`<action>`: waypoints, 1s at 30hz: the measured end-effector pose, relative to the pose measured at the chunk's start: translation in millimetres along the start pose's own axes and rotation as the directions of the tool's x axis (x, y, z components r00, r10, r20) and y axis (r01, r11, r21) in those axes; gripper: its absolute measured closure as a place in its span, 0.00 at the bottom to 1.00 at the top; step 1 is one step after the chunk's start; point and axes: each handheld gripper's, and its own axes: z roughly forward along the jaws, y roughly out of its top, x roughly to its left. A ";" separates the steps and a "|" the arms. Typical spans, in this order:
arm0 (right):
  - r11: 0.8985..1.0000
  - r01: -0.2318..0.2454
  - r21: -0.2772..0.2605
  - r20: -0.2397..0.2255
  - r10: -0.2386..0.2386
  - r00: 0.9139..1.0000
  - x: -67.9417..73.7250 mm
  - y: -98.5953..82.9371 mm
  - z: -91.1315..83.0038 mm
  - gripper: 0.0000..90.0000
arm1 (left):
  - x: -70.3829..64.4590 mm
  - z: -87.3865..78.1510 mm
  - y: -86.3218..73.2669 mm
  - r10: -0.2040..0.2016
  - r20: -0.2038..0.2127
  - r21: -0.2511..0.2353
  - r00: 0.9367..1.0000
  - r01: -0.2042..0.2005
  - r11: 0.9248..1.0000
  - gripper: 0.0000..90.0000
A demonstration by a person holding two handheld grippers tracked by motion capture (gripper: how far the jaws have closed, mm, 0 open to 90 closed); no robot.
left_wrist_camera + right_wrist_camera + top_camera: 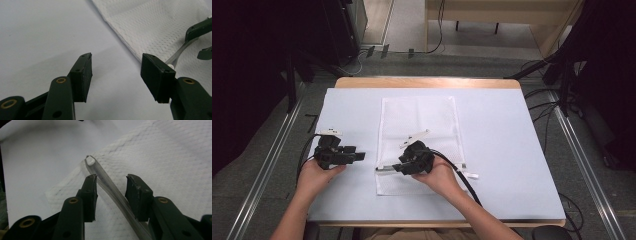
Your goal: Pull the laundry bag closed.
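A white mesh bag [419,130] lies flat on the pale table cover, mid-table. Along its near left part runs a translucent strip [110,187] ending in a small white tip [90,160]. My right gripper [394,168] is low over the bag, open, with the strip passing between its jaws [111,180] and not pinched. Left of the bag my left gripper [361,156] is open over bare cover, pointing at the bag's left edge, nothing between its jaws [117,58]. The left gripper view has the bag [155,25], the strip [180,51] and the right gripper [202,41] at its right.
The pale cover [502,150] spreads over a wooden table [427,82]. A black cable [462,177] trails from the right gripper toward the near edge. A small white tab [470,175] lies by the bag's near right side. Dark stands, cables and metal rails surround the table.
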 end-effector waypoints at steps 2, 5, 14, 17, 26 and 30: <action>1.000 0.007 0.004 -0.013 -0.006 1.000 2.6 0.6 4.9 0.72 | -0.2 -0.3 0.1 0.001 0.002 -0.001 1.000 -0.001 1.000 0.48; 1.000 0.017 0.010 -0.007 -0.017 1.000 6.6 1.9 11.3 0.73 | -0.3 -0.9 0.0 0.002 0.001 -0.002 1.000 -0.002 1.000 0.48; 0.999 0.012 0.035 -0.051 -0.010 0.999 18.3 8.3 29.2 0.78 | -2.8 -0.8 0.1 0.030 0.006 -0.003 1.000 -0.030 1.000 0.50; 0.999 0.022 0.043 -0.054 -0.020 0.998 21.7 10.2 35.0 0.79 | -5.1 -0.4 0.0 0.033 0.003 0.001 0.999 -0.033 0.999 0.51; 0.998 0.000 0.056 -0.063 0.004 0.998 25.2 17.2 46.9 0.83 | -5.7 -2.2 -1.5 0.016 0.028 -0.001 0.999 -0.016 1.000 0.51; 0.998 -0.013 0.067 -0.071 0.018 0.997 24.4 20.3 51.6 0.86 | -6.1 -1.4 -1.9 0.021 0.038 0.002 0.999 -0.021 1.000 0.51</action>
